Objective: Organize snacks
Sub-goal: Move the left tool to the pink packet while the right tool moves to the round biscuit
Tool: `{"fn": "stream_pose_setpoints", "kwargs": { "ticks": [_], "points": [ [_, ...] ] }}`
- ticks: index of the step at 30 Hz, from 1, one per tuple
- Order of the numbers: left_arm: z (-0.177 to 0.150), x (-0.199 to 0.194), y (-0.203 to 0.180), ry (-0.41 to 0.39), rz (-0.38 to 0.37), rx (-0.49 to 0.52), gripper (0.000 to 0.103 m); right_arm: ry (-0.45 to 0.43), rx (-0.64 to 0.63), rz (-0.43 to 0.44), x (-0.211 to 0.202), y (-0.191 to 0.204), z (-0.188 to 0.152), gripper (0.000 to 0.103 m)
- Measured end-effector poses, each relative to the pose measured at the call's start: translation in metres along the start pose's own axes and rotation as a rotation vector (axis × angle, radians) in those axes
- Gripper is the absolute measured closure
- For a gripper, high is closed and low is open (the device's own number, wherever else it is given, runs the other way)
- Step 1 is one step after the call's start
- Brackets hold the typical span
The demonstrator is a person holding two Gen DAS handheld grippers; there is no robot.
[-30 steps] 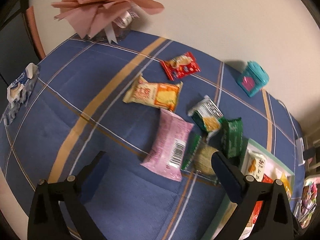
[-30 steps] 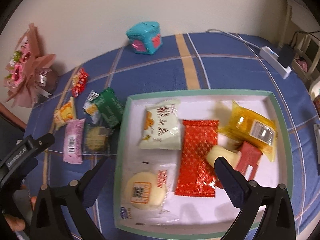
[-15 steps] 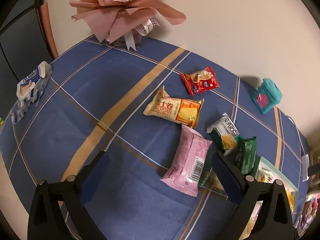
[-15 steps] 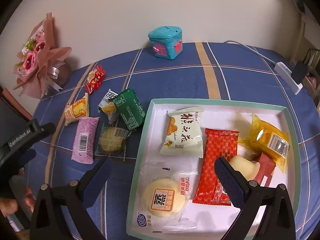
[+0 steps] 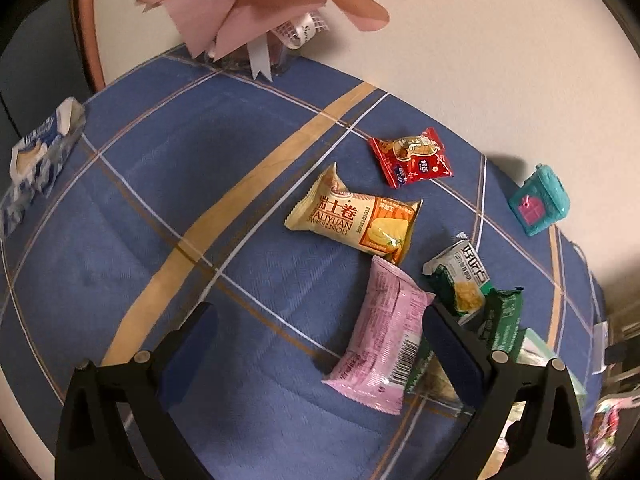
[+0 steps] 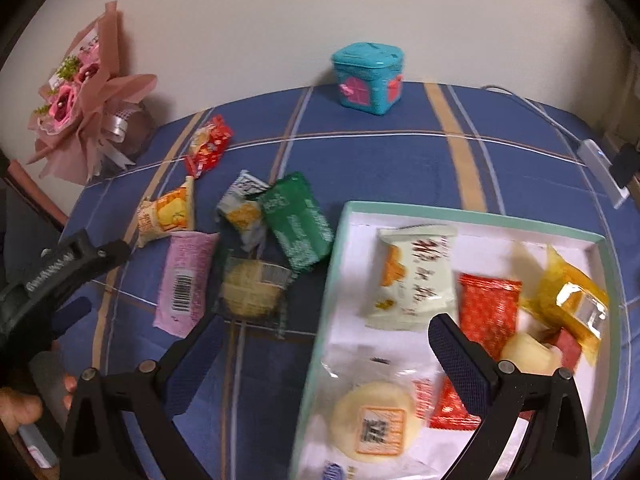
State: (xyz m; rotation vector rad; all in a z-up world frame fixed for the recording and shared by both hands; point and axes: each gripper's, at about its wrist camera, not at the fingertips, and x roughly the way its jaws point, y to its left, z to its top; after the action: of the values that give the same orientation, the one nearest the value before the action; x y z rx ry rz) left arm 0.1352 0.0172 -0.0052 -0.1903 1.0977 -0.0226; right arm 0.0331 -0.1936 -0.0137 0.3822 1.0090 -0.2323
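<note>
Six loose snack packets (image 6: 184, 280) beside the tray (image 6: 326, 300)

Warm, fairly dim indoor light falls from overhead on both views. Strong fisheye bending curves the desk (image 5: 168, 208) and darkens every corner to black. The left wrist view is sharp; the teal box (image 5: 540, 204) throws a soft shadow onto the far wall. The right wrist view is smeared by motion blur, worst on the tray (image 6: 400, 210) at near right, where a yellow packet (image 6: 572, 300) shows glare.
</note>
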Motion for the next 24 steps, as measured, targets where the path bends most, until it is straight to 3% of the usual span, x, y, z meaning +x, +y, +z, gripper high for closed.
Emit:
{"fn": "stream_pose_setpoints", "kwargs": {
  "ticks": [10, 15, 18, 24],
  "points": [
    [0.006, 0.014, -0.002, 0.040, -0.078, 0.012, 0.001, 0.018, -0.004, 0.035, 0.013, 0.025, 0.024, 0.000],
    [0.013, 0.017, 0.004, 0.037, -0.042, -0.018, 0.001, 0.036, -0.049, 0.026, 0.025, 0.042, 0.028, 0.000],
    [0.014, 0.025, 0.009, 0.065, -0.064, -0.044, 0.001, 0.064, -0.055, 0.030, 0.038, 0.048, 0.029, 0.001],
    [0.014, 0.040, 0.011, 0.116, -0.093, -0.073, 0.003, 0.114, -0.061, 0.014, 0.060, 0.052, 0.028, 0.016]
  ]
}}
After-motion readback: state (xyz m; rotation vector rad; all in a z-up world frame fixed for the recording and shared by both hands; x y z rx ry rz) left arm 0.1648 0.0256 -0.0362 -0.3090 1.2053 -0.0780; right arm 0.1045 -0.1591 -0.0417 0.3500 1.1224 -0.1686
